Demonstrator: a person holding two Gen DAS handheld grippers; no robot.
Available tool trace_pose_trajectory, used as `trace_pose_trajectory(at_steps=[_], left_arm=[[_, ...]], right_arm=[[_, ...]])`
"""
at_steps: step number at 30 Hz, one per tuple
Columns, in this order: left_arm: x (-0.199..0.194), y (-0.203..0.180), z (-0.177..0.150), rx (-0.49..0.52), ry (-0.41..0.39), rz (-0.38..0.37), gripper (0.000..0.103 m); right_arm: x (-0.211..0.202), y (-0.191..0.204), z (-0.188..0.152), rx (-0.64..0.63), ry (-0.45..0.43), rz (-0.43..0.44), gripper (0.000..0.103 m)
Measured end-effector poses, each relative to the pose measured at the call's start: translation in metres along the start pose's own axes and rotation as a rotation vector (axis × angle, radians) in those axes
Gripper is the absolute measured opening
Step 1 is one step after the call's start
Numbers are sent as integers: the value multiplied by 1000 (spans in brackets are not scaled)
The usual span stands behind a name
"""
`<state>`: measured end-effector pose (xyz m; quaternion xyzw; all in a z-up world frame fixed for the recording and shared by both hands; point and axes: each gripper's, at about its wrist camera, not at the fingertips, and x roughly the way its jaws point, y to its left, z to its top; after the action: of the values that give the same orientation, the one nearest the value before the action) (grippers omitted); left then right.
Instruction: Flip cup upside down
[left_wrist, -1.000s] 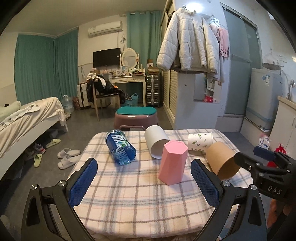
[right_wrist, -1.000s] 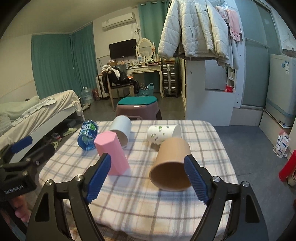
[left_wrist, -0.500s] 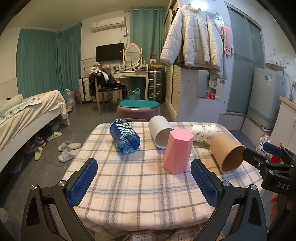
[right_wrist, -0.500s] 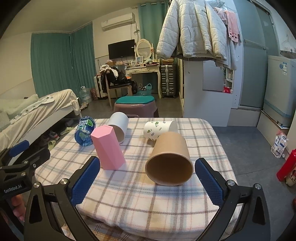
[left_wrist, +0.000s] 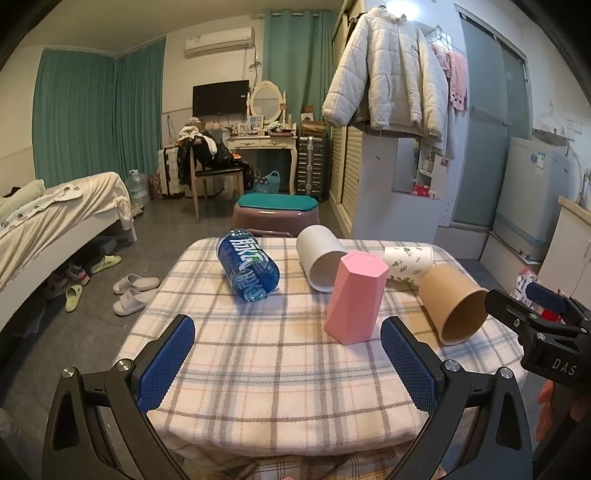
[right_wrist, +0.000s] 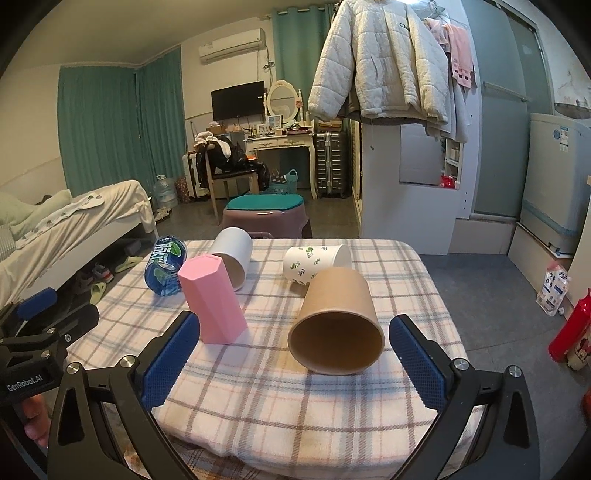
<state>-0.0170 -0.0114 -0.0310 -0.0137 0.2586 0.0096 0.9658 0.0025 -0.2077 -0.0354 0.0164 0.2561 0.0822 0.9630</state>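
Note:
A brown paper cup (right_wrist: 337, 321) lies on its side on the plaid table, mouth toward me; it also shows in the left wrist view (left_wrist: 451, 306). A pink hexagonal cup (left_wrist: 355, 297) stands mouth down, also in the right wrist view (right_wrist: 212, 299). A white cup (left_wrist: 320, 261) and a leaf-printed cup (right_wrist: 316, 263) lie on their sides behind. My left gripper (left_wrist: 288, 365) is open and empty at the table's near edge. My right gripper (right_wrist: 291, 363) is open and empty, just short of the brown cup.
A blue water bottle (left_wrist: 246, 270) lies on its side at the table's back left. The plaid tablecloth (left_wrist: 266, 369) covers a small table. A purple stool (left_wrist: 275, 212) stands behind it. A bed (left_wrist: 55, 218) is at the left, a cabinet (left_wrist: 395, 192) at the right.
Both grippers have pulled back toward the near edge of the table and risen slightly. The right gripper's jaws have opened wider around the brown cup's line. No object has moved.

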Motion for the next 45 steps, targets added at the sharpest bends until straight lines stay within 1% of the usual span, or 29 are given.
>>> trace_pose_trajectory(at_steps=[9,45], left_arm=[[-3,1,1,-25,-11,10,103],[-5,3,5,-23,-15,8,103]], right_arm=[[0,2,1,-4,-1,-1,103],[-5,4,1,-12,2,0,103]])
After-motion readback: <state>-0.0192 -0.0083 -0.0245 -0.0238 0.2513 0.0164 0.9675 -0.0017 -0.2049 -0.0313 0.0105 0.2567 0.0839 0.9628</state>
